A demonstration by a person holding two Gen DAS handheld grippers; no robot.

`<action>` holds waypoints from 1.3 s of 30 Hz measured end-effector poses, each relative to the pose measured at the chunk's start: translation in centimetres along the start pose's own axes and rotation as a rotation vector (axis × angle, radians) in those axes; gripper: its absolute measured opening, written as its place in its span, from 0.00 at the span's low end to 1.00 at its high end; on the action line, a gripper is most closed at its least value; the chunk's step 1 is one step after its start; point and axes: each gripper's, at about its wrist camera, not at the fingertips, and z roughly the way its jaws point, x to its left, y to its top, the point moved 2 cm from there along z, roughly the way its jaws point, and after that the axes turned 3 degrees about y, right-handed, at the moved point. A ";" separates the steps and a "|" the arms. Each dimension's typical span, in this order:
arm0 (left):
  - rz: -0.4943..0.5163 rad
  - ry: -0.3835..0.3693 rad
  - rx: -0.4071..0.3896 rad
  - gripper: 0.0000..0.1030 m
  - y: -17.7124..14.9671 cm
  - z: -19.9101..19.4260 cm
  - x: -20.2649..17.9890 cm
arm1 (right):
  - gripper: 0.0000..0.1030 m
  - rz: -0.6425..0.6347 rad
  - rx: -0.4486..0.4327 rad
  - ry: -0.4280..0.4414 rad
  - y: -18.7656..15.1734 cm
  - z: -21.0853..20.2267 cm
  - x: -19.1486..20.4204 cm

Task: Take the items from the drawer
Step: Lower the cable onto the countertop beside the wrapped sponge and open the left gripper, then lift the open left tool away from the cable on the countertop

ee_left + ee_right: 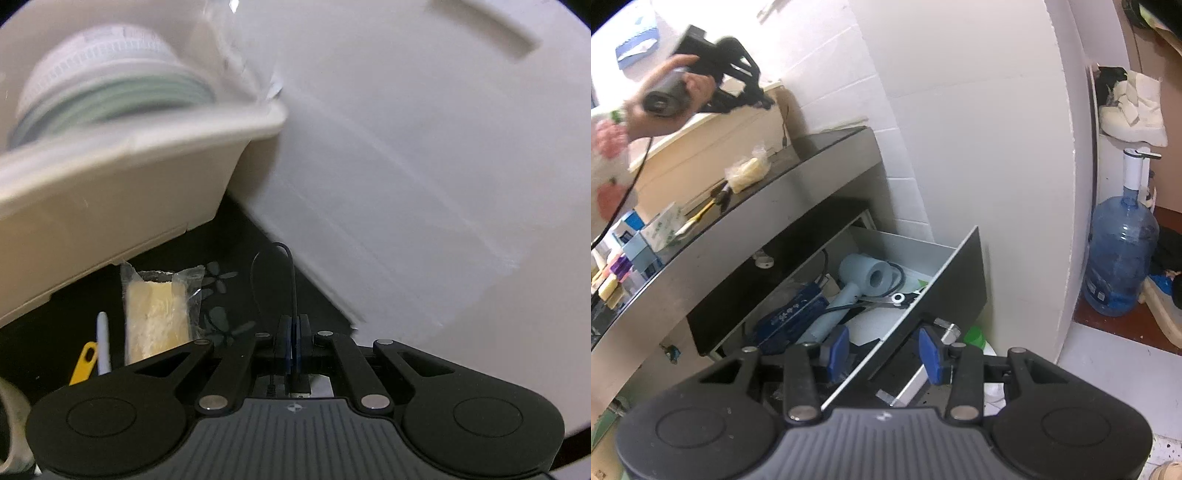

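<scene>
Left hand-held gripper (pixel 294 343) was clenched on a thin black cable (pixel 291 280) above the black counter (pixel 240 240). Right hand-held gripper (pixel 884 349) was released, near the open drawer (pixel 912 258); next: reach for the pale-blue hair dryer (pixel 860 284).

1. Left gripper (pixel 294 345): blue pads pressed together, clamped on a thin black cable (pixel 293 291) that loops up above the fingertips.
2. Beige plastic bin (pixel 110 192) fills upper left, tilted in frame; inside it a white-and-green spool (pixel 110 85), blurred.
3. Below the bin, on the dark countertop (pixel 251 236): clear-wrapped yellow packet (pixel 157 317), white stick (pixel 103 343) beside a yellow tool (pixel 84 363).
4. White wall (pixel 424 166) covers the right side.
</scene>
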 end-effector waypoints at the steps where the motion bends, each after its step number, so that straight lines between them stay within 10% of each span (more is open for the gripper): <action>1: -0.002 0.021 0.008 0.03 0.2 1.0 0.1 | 0.39 0.006 0.004 -0.003 0.0 0.1 -0.2; 22: 0.051 0.185 0.070 0.08 -1.0 7.8 1.5 | 0.39 -0.003 -0.058 0.039 2.6 0.4 0.3; 26: 0.057 0.163 0.066 0.37 -1.2 7.1 1.1 | 0.39 -0.011 -0.076 0.054 3.3 0.3 0.8; 39: 0.058 -0.013 0.024 0.41 -1.6 -0.4 0.4 | 0.39 -0.025 -0.115 0.090 5.5 -0.2 2.5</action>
